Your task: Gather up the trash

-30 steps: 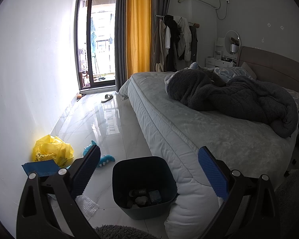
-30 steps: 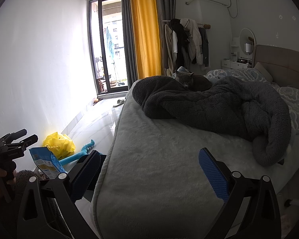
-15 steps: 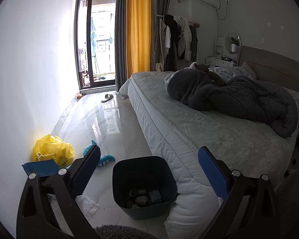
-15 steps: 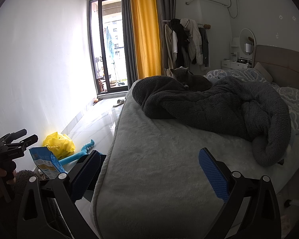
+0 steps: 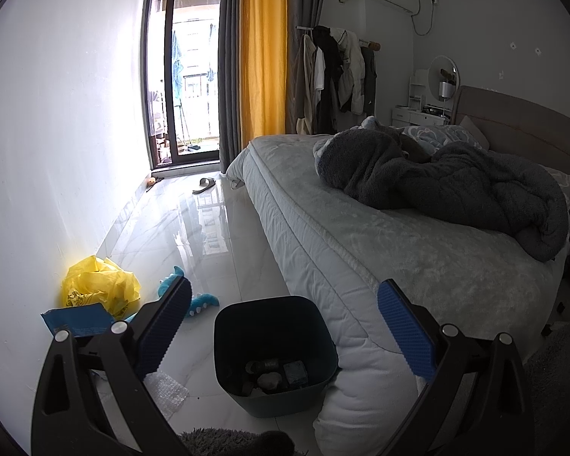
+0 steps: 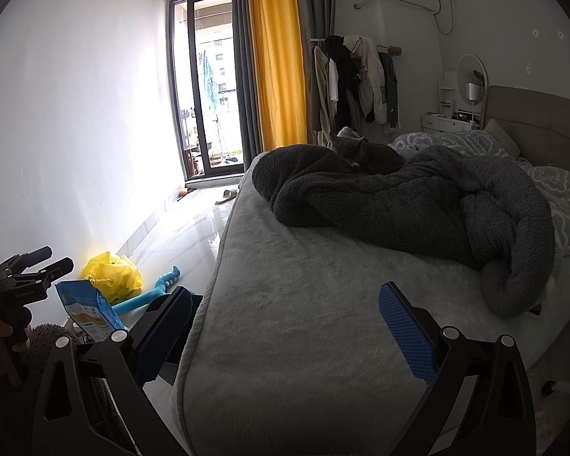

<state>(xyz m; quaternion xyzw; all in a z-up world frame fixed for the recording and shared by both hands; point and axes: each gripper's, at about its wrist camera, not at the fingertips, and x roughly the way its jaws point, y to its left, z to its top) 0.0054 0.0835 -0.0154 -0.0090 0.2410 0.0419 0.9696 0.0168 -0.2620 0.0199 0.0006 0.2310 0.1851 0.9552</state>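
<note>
Left wrist view: left gripper [image 5: 283,325] spread wide, empty, hovering over dark teal plastic bin [image 5: 275,345] holding a few scraps beside the grey bed [image 5: 361,250]; crumpled yellow plastic bag [image 5: 98,285], blue snack packet [image 5: 78,319], bubble wrap [image 5: 165,393] lying on floor. No change over the last second.

Right wrist view: right gripper [image 6: 285,328] equally wide, empty, motionless above bed; grey cat's [image 6: 368,155] head now lowered. Collection apparently paused.
</note>
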